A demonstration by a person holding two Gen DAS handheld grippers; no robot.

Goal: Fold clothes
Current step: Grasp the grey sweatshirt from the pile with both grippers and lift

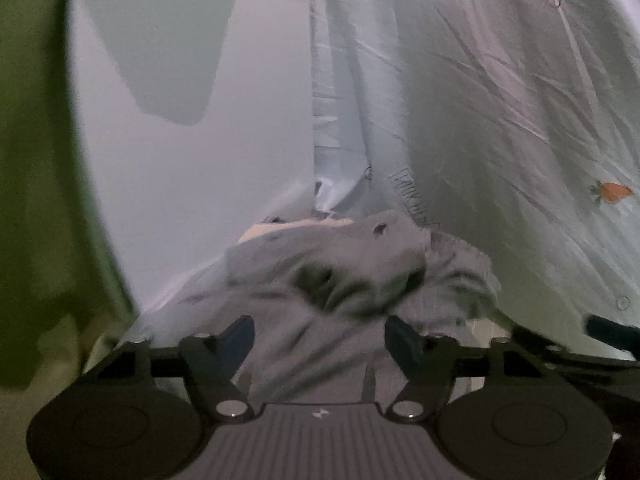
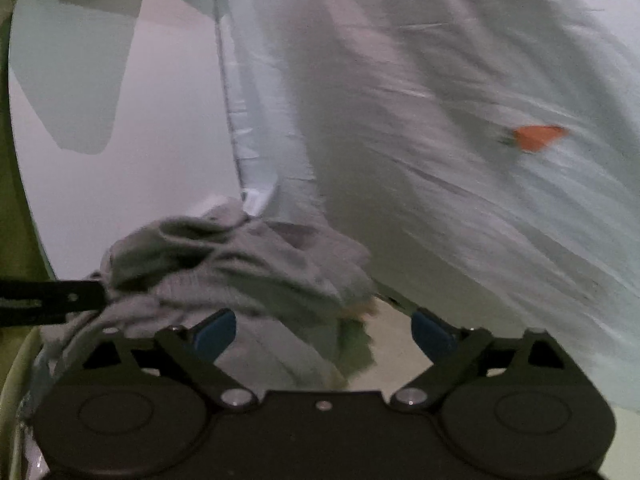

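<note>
Grey garment lies crumpled, soft and knitted, beside a pale carrot-print shirt; both grippers' jaws gape empty, angled downward over it.

Grey garment: soft, matt knitted cloth, crumpled into thick folds, lying beside a thin, pale woven fabric with a fine creased surface, a faint sheen and printed orange carrot motifs. White table top: smooth, hard, evenly matt, bordered by a dull green surface whose material cannot be told. Left gripper and right gripper: matt black plastic bodies with bright metal pivot pins and smooth dark blue finger pads; the left body carries a ribbed grey panel.
</note>
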